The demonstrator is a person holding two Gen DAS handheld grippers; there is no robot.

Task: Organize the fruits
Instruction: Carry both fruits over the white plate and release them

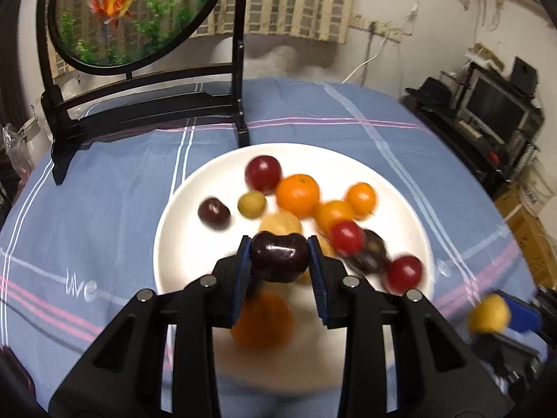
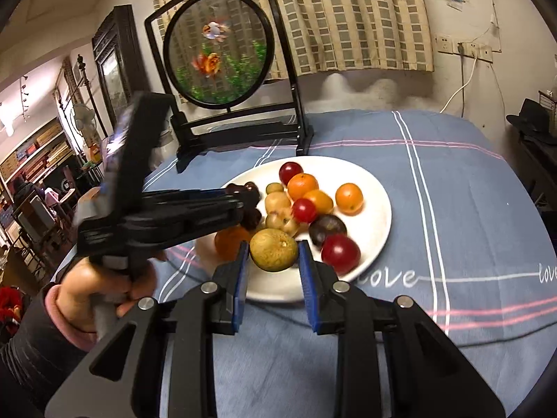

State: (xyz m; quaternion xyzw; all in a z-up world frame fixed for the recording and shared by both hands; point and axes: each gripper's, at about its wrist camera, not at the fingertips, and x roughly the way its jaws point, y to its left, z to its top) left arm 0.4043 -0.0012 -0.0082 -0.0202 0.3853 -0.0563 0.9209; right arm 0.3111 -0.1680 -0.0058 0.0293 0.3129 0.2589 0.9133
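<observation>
A white plate (image 1: pixel 195 209) on the blue checked tablecloth holds several small fruits: red ones (image 1: pixel 263 173), oranges (image 1: pixel 298 195), dark ones (image 1: pixel 213 212) and yellow-green ones (image 1: pixel 251 203). My left gripper (image 1: pixel 280 257) is shut on a dark purple fruit (image 1: pixel 280 256) above the plate's near side. My right gripper (image 2: pixel 273 256) is shut on a yellow-green fruit (image 2: pixel 274 249) over the plate's near rim (image 2: pixel 278 292). The left gripper (image 2: pixel 247 205) shows in the right wrist view, reaching in from the left. The right gripper's fruit (image 1: pixel 489 313) shows at the right of the left wrist view.
A black stand with a round goldfish panel (image 2: pixel 217 47) stands on the table behind the plate. The tablecloth (image 2: pixel 452 209) spreads out to the right. Dark furniture with a screen (image 1: pixel 494 108) stands beyond the table's right edge.
</observation>
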